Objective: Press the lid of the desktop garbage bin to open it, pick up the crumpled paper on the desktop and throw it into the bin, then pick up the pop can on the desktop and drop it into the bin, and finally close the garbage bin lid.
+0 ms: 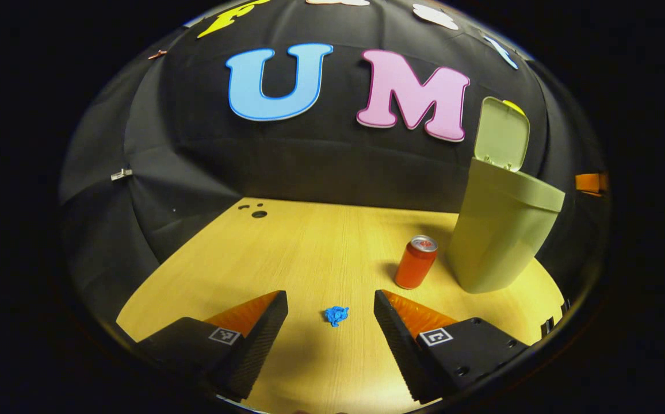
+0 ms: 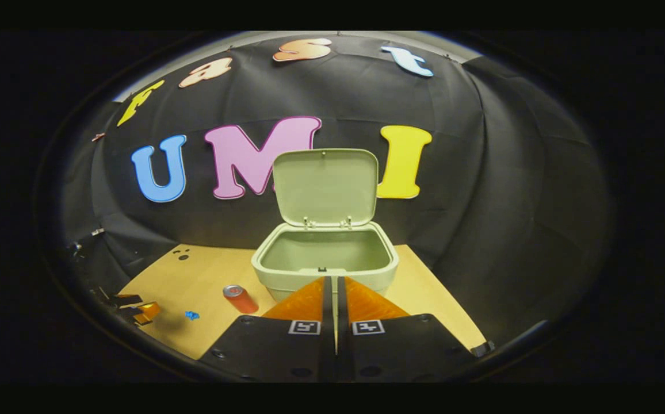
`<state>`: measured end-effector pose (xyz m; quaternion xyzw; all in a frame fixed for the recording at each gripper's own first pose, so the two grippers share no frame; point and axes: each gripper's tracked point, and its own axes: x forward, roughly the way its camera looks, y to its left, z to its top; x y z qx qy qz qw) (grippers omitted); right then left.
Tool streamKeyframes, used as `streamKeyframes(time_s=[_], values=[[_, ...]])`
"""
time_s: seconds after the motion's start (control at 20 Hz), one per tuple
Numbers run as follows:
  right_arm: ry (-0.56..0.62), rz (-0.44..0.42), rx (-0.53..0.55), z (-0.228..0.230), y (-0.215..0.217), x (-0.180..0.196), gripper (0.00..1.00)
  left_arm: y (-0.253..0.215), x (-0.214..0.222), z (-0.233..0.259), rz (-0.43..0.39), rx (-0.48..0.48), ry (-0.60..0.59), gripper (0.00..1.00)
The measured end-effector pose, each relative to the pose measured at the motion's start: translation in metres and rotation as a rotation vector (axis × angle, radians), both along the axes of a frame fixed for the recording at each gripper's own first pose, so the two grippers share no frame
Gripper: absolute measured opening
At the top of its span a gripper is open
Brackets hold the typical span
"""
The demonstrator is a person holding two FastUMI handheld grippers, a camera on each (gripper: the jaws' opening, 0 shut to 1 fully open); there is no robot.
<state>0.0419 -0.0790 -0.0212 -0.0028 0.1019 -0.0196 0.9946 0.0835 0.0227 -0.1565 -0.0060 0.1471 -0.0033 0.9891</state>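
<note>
Crumpled paper (image 1: 336,315) lies on the desk (image 1: 286,253) between the left gripper (image 1: 331,313)'s spread fingers, probably not yet low enough, so lower squarely before pinching; the right gripper (image 2: 333,287) sits closed, empty, before the open-lidded bin (image 2: 325,261).

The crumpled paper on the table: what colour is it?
Blue. The crumpled paper shows best in the left gripper view, lying on the table between the open fingers.

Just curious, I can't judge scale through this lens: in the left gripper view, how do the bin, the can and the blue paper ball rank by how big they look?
1. Bin, by far the largest, lid up.
2. Can, much smaller, standing beside it.
3. Paper ball, smallest, though it lies nearest the camera.
</note>
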Motion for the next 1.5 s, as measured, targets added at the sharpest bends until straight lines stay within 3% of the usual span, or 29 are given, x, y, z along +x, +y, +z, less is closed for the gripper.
streamKeyframes(time_s=[0.15,0.25,0.4,0.45,0.9,1.3,1.35,1.5], values=[[0.034,-0.011,0.019,-0.012,-0.007,-0.006,0.15,-0.003,0.022,-0.027,-0.006,0.0,0.057,0.97],[0.048,-0.02,0.02,-0.018,-0.013,-0.007,0.29,-0.004,0.034,-0.04,-0.009,-0.002,0.091,0.97],[0.065,-0.016,0.034,-0.025,-0.014,-0.01,0.72,-0.007,0.049,-0.065,-0.013,-0.002,0.146,0.97],[0.075,-0.018,0.031,-0.03,-0.016,-0.009,0.96,-0.009,0.053,-0.073,-0.017,-0.001,0.166,0.97],[0.157,-0.008,0.026,-0.055,-0.014,-0.001,0.99,-0.013,0.078,-0.115,0.005,0.029,0.249,0.96],[0.202,0.005,0.051,-0.075,-0.008,0.0,0.99,-0.018,0.082,-0.122,-0.017,0.074,0.253,0.7],[0.203,0.006,0.052,-0.077,-0.007,-0.001,0.99,-0.019,0.082,-0.122,-0.015,0.08,0.254,0.53],[0.208,0.021,0.054,-0.081,-0.002,-0.005,0.99,-0.021,0.081,-0.121,-0.018,0.093,0.257,0.43]])
